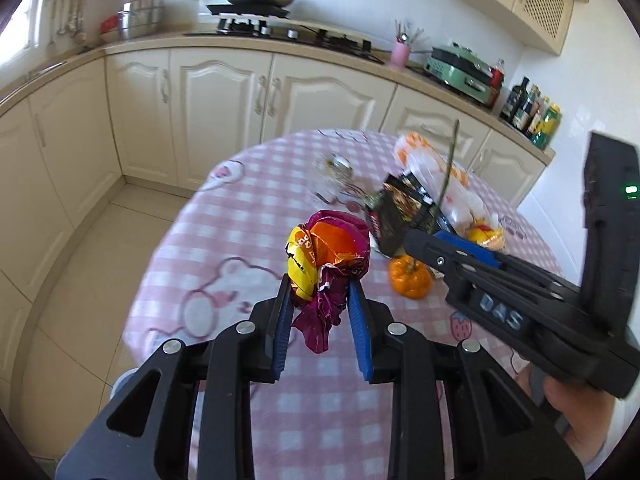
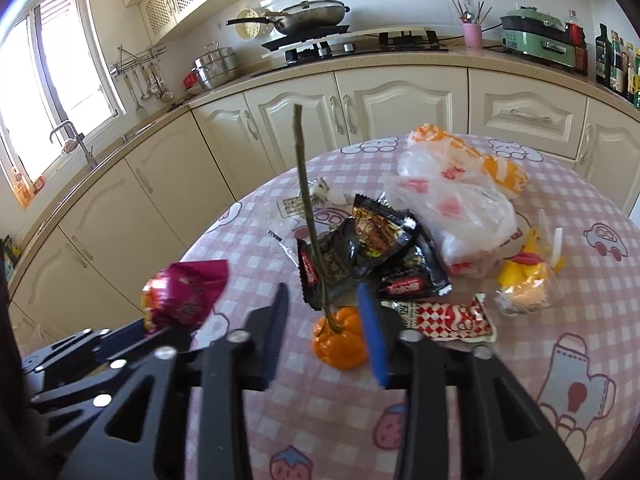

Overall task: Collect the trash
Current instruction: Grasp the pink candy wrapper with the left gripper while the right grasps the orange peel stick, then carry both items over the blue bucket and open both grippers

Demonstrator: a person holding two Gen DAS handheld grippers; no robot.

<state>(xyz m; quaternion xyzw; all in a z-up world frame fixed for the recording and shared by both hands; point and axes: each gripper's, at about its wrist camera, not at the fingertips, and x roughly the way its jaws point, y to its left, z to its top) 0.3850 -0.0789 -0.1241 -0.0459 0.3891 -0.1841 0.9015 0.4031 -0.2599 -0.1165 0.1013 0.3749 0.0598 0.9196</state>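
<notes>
Right now the left gripper point(image 1: 318, 300) is clamped on a crumpled purple, orange and yellow wrapper point(image 1: 328, 256), holding it up off the round table point(image 1: 224, 240) with its pink checked cloth. The wrapper bulges above the blue pads point(image 1: 358, 320) and a twisted tail of it hangs down between them. From the other side the same wrapper point(image 2: 184, 294) shows at the far left, sticking up past the left gripper's dark linkage.

The right gripper point(image 2: 324, 312) hovers low over the table with its jaws spread apart, holding nothing. Between its fingertips, on the cloth, sits a small orange pumpkin-shaped fruit point(image 2: 340, 340) with a long thin stem point(image 2: 306, 200) rising straight up. The blue right-hand finger point(image 2: 372, 336) is just beside the fruit; whether it touches it I cannot tell.

Just behind the fruit lies a heap of rubbish: black snack packets point(image 2: 372, 248), a red-and-white checked wrapper point(image 2: 448, 316), a clear plastic bag point(image 2: 452, 208) with orange print, some yellow and clear packaging point(image 2: 524, 276) to the right, and a small torn clear wrapper point(image 2: 296, 204) further back.

Beyond the table run cream kitchen cabinets point(image 2: 400, 96), with a frying pan point(image 2: 312, 14) on the hob and a pink utensil cup point(image 2: 472, 34) on the counter
</notes>
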